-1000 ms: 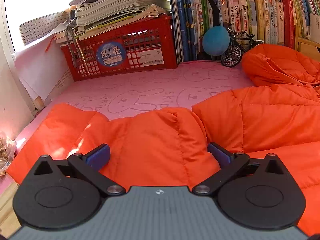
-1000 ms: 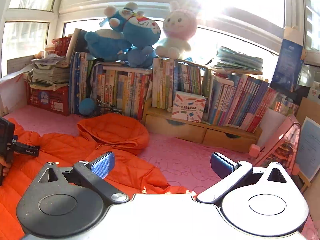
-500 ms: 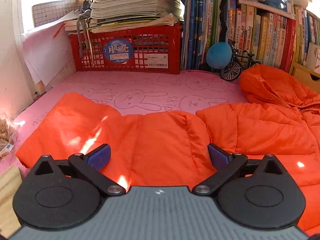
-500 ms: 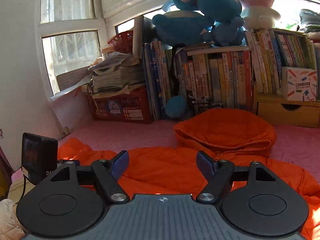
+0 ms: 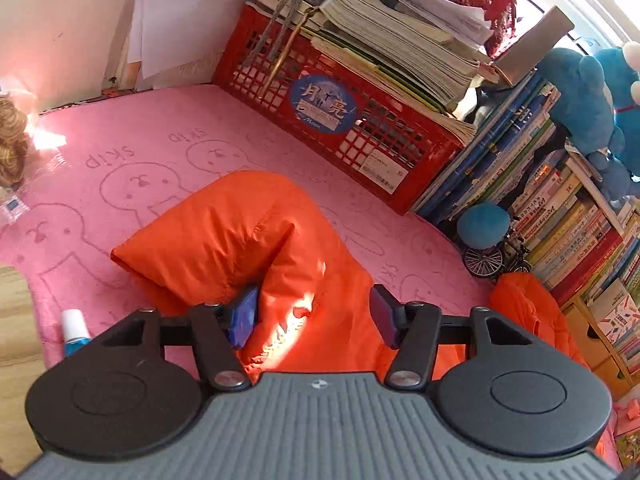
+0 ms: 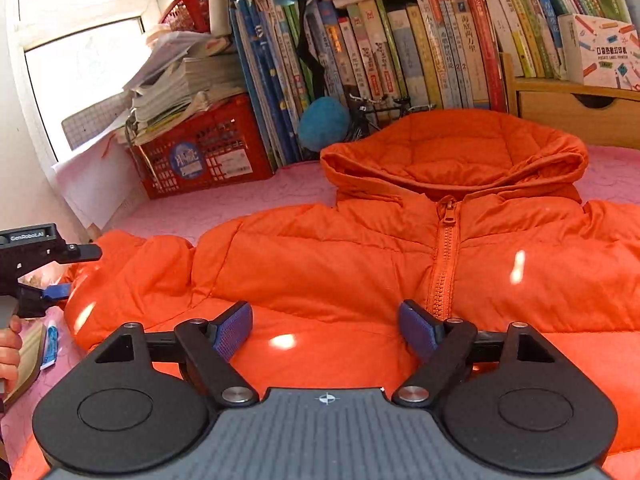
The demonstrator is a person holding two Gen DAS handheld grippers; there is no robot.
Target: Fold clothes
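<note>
An orange hooded puffer jacket [image 6: 360, 248] lies front up on the pink mat [image 5: 120, 160], zipper [image 6: 444, 256] shut and hood [image 6: 460, 152] toward the books. My left gripper [image 5: 314, 316] is closing on the jacket's sleeve [image 5: 224, 232]. The puffy fabric is bunched between its blue pads and the sleeve end is raised off the mat. The right wrist view shows that same gripper [image 6: 72, 272] at the sleeve end on the far left. My right gripper [image 6: 325, 330] hovers low over the jacket's chest, left of the zipper. Its jaws are opening and grip nothing.
A red crate [image 5: 340, 120] piled with papers stands at the mat's far edge. Beside it are a row of books [image 6: 400, 48], a blue ball [image 6: 324, 124] and a small model bicycle [image 5: 492, 260]. A small tube [image 5: 74, 328] lies by the sleeve. A person's hand [image 6: 8, 340] holds the left gripper.
The left gripper rolled, moved over the sleeve and narrowed its jaws onto it, so the sleeve bunched and rose. The right gripper swung left and sank close above the jacket's front.
</note>
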